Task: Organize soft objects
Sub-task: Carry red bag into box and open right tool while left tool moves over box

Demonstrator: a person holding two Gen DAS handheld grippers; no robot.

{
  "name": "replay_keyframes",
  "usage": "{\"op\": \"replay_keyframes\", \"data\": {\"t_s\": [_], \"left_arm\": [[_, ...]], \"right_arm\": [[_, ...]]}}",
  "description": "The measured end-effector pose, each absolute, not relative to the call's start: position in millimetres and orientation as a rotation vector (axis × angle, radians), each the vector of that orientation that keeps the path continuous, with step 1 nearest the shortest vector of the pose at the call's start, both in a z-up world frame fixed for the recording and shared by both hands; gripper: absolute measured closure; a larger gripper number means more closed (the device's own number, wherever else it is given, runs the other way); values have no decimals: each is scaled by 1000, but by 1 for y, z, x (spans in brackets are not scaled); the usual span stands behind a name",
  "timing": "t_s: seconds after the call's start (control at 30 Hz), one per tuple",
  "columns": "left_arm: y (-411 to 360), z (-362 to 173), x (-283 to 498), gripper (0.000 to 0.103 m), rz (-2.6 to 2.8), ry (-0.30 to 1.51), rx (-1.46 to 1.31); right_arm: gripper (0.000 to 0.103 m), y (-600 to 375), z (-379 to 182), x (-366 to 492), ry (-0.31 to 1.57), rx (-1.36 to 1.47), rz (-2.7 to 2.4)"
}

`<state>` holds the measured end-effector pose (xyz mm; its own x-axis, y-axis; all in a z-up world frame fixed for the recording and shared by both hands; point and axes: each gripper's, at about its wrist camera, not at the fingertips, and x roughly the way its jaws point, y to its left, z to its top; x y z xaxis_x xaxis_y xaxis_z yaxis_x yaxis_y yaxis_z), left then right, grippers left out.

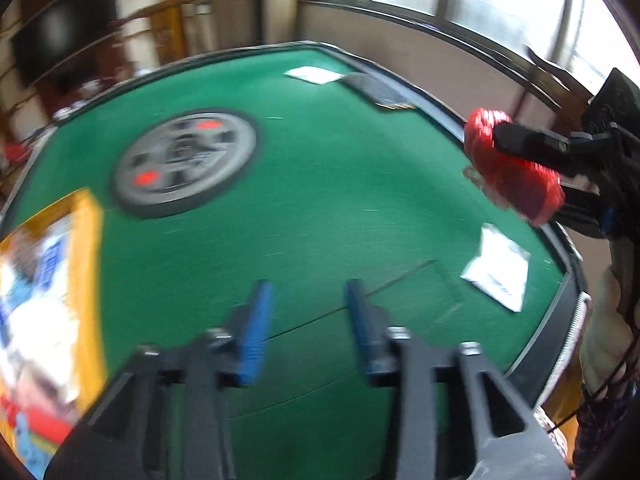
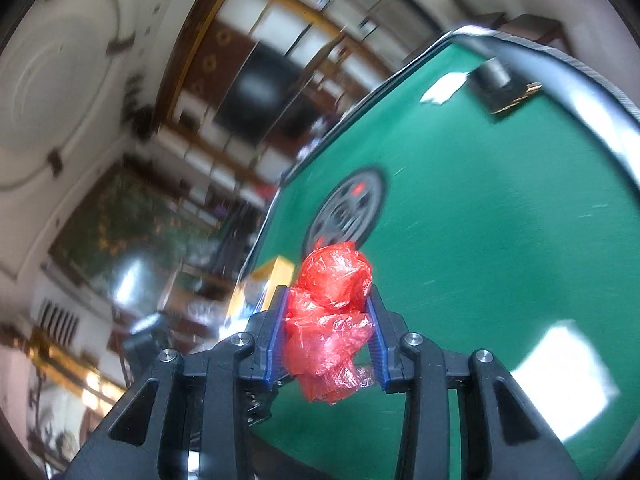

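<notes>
Right tongs (image 2: 329, 332) round one red bag (image 2: 334, 312)

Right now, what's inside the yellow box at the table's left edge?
The yellow box holds blurred white, blue and red items, too smeared to identify. Anything beneath that top layer is covered. The left tool is open and empty.

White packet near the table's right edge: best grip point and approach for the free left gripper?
The white packet lies flat on the green felt, so probably pinch its edge nearest the table rim, coming low from that side. The left gripper is open and empty.
</notes>
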<state>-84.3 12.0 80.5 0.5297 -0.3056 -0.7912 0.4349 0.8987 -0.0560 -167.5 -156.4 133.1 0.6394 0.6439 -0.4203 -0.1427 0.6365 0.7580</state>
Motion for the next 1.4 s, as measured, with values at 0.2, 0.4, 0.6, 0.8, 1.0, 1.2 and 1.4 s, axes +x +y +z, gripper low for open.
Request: {"op": "replay_keyframes", "data": {"t_s": [0.2, 0.4, 0.6, 0.8, 1.0, 1.2, 1.4], "left_arm": [[81, 95, -96, 37, -277, 839, 101], [142, 105, -108, 33, -153, 798, 49], [196, 103, -114, 33, -46, 788, -10], [240, 100, -123, 33, 51, 780, -56], [279, 85, -124, 33, 161, 822, -103], [308, 81, -133, 32, 208, 800, -154], [338, 90, -147, 32, 232, 720, -259]], "right_arm": [[69, -71, 140, -138, 838, 623, 632], [69, 11, 145, -125, 892, 516, 758], [69, 89, 148, -123, 947, 423, 864], [69, 153, 137, -123, 1031, 356, 952], [69, 201, 115, -121, 1108, 308, 994], [69, 223, 91, -105, 1191, 276, 955], [69, 239, 74, -97, 1287, 288, 999]]}}
